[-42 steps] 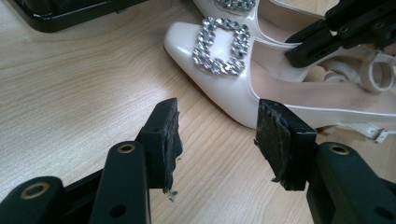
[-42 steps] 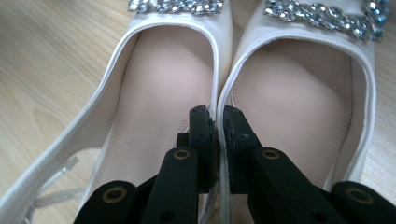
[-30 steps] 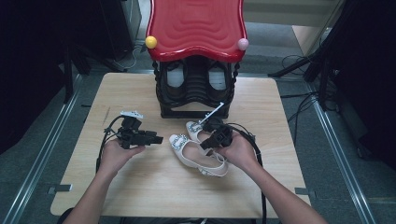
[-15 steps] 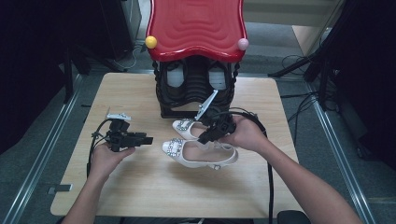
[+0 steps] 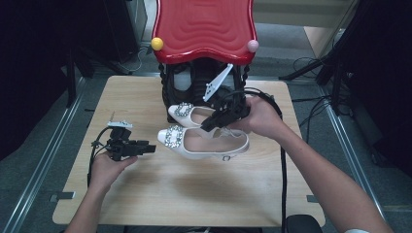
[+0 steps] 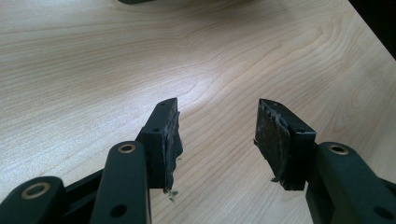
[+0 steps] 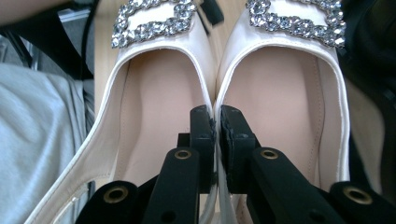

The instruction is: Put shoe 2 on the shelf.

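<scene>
My right gripper (image 7: 215, 122) is clamped on the touching inner edges of two cream satin jewel-buckled shoes (image 5: 204, 143), lifted mid-frame. My left gripper (image 5: 145, 146) waits with jaws apart; setting the pair down remains.

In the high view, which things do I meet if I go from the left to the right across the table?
left gripper → nearer white shoe → right gripper → the person's right hand. The farther shoe overlaps these, so I leave it out.
</scene>
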